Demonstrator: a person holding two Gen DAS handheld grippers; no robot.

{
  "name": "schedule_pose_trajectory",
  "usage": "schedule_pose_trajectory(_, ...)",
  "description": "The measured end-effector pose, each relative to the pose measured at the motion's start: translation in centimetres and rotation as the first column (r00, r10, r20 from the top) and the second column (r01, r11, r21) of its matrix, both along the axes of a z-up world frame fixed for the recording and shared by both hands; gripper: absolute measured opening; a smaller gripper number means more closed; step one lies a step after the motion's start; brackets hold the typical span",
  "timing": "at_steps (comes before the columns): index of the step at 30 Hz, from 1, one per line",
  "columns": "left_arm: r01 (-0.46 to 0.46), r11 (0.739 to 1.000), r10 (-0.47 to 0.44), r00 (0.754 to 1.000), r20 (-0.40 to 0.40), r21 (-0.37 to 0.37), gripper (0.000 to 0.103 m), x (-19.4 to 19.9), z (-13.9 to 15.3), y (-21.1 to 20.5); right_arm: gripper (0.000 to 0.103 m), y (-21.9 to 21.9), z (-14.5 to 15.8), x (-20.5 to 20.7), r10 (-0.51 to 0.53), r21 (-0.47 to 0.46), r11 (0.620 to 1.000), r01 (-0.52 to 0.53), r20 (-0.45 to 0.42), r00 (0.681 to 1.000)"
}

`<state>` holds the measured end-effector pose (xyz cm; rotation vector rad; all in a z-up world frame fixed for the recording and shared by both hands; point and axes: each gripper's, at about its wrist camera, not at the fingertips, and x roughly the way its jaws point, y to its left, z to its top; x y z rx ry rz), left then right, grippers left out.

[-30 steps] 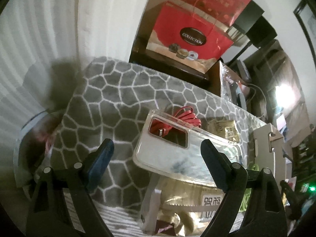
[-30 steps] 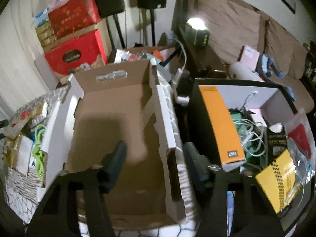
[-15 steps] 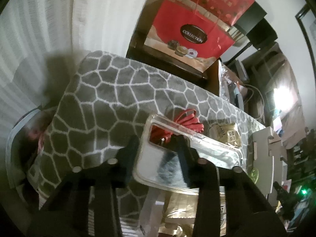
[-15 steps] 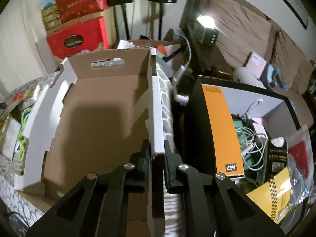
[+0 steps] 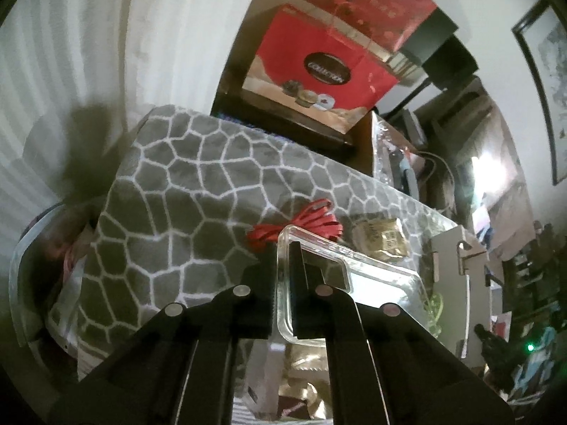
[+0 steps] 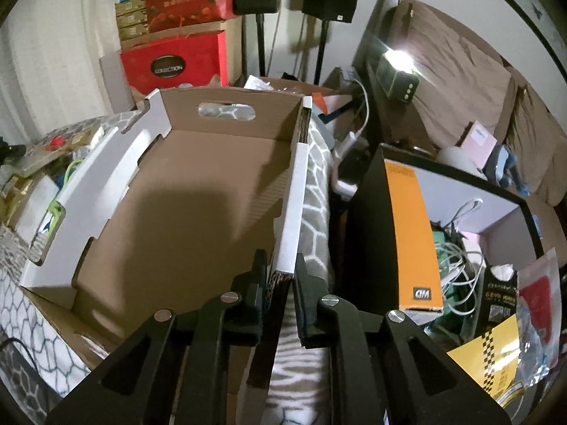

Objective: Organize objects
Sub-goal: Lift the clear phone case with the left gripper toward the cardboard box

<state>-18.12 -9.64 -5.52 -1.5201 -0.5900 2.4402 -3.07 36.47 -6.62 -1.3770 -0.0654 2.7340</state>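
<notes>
In the left wrist view my left gripper is shut on the near left edge of a clear plastic phone case, which is tilted up off the grey patterned blanket. A coil of red cable lies just behind the case. In the right wrist view my right gripper is shut on the right wall of an open cardboard box, near its front corner. The box interior is bare brown card.
A gold packet lies right of the red cable. Red gift boxes stand beyond the blanket. A black bin of cables and packets stands right of the cardboard box. Green cable and small items lie left of the box.
Both grippers went from open to shut. The left closed on the phone case edge and lifted it. The right closed on the cardboard box's right wall.
</notes>
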Motion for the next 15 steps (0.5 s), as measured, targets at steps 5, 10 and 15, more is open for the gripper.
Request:
schedule_pose_trajectory(5,0.029,0.999,-0.028,1.000,-0.008,0.024,0.006,0.5,0.9,0.3,0.013,0.0,0.0,0.2,-0.007,0.004,1.000,0.007,-0.006,1.000)
schedule_pose_trajectory(10,0.073,0.996,-0.070,0.996,-0.059,0.051,0.007,1.6,3.1,1.2,0.013,-0.2,0.0,0.2,-0.011,0.001,1.000,0.011,-0.010,1.000)
schedule_pose_trajectory(15,0.167,0.984,-0.157,0.979,-0.127,0.067,0.008,2.2,6.6,3.6,0.013,-0.3,0.0,0.1,-0.017,-0.015,1.000,0.017,-0.010,1.000)
